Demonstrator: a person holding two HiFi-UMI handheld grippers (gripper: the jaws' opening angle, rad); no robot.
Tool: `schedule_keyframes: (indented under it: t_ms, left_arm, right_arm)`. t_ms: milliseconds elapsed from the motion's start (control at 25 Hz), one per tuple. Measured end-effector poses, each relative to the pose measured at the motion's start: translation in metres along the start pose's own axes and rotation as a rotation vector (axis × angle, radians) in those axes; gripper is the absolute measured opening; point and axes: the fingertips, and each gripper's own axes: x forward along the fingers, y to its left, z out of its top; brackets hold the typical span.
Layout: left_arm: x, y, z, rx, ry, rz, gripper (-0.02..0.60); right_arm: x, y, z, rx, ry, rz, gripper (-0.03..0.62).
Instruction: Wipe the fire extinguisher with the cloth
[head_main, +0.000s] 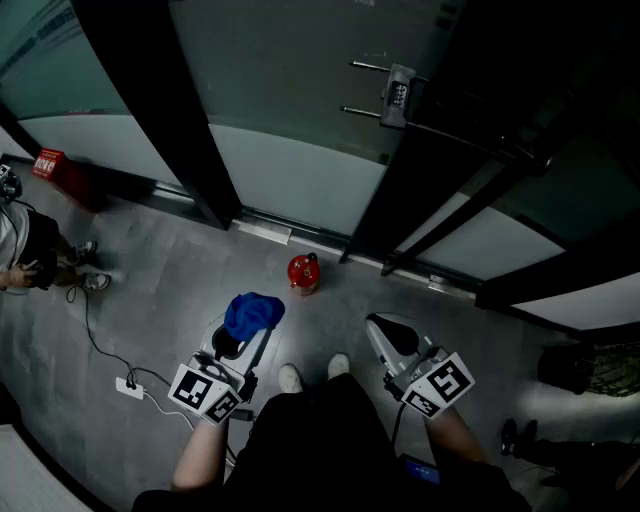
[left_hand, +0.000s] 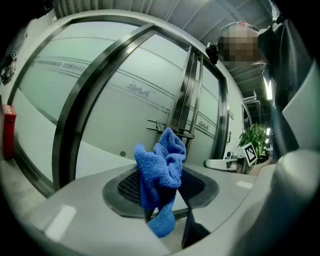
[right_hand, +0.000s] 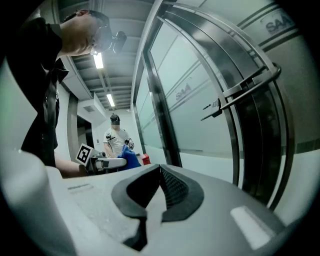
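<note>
A small red fire extinguisher stands on the grey floor in front of the glass door, ahead of both grippers and apart from them. My left gripper is shut on a crumpled blue cloth. In the left gripper view the cloth bunches up above the jaws and hangs down between them. My right gripper is held at about the same height to the right, shut and empty. Its dark pads meet in the right gripper view. The extinguisher does not show in the left gripper view.
Glass door panels with dark frames and a metal handle rise just ahead. A red box sits by the left wall. A person stands at far left. A power strip with cable lies left; a dark bag right.
</note>
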Motion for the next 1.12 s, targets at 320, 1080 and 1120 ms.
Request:
schedule_keyframes:
  t_ms: [320, 1080, 1120]
  left_arm:
    - [0.054, 0.014, -0.014, 0.015, 0.011, 0.072, 0.181]
    - [0.17, 0.103, -0.13, 0.062, 0.098, -0.044, 0.179]
    - [0.175, 0.109, -0.146, 0.053, 0.103, -0.061, 0.179]
  right_arm:
    - [0.021, -0.049, -0.008, -0.034, 0.011, 0.057, 0.005]
    - [0.101, -0.153, -0.145, -0.069, 0.143, 0.061, 0.005]
    - [0.112, -0.158, -0.161, -0.067, 0.139, 0.059, 0.005]
